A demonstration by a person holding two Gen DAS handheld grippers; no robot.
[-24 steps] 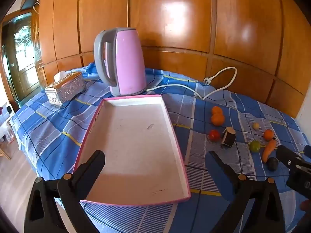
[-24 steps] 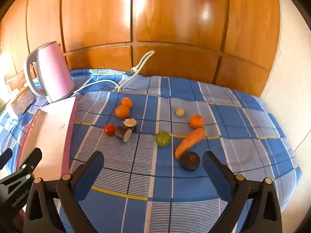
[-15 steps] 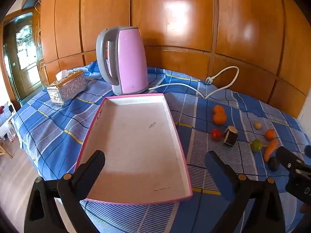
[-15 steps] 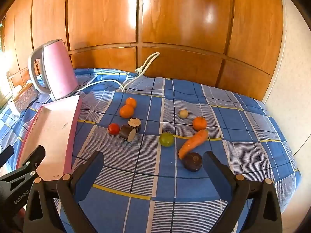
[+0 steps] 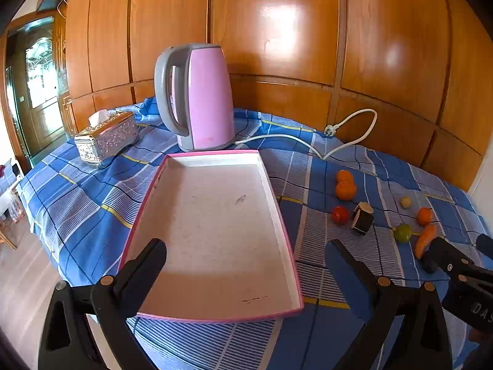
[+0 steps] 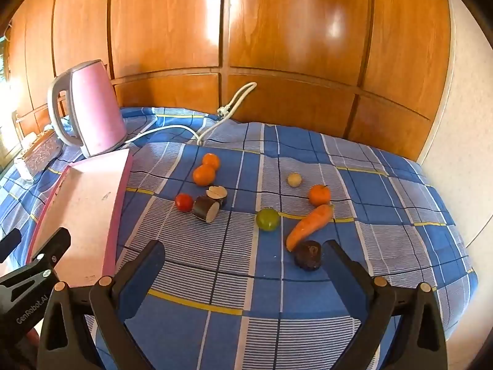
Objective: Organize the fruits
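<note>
1. Right wrist view: the fruit lies loose on the blue checked cloth of the desk (image 6: 385, 191), all of it ahead of the right gripper (image 6: 243, 265), whose fingers are spread wide with nothing between them.
2. Nearest, just off the inner side of the right-hand finger, sits a dark round fruit (image 6: 308, 255); a carrot (image 6: 309, 225) touches it or nearly so and slants away beyond.
3. Further ahead, between the two fingers' lines, are a green fruit (image 6: 268, 219), a tomato (image 6: 184, 202) and two cut dark pieces (image 6: 205, 209); beyond them are a pair of oranges (image 6: 204, 175), a small pale ball (image 6: 294, 180) and a third orange (image 6: 319, 195).
4. Left wrist view: the pink tray (image 5: 279, 212) lies straight ahead of the left gripper (image 5: 246, 265), its near edge between the fingers' tips; these fingers too are released and carry nothing.
5. The tray holds nothing at all, so I judge the sorting not yet begun: every piece remains to be carried over.
6. Beyond the tray stand a pink kettle (image 5: 200, 98) with its white cord (image 5: 348, 129), and off past the left-hand finger a silver tissue box (image 5: 106, 138).
</note>
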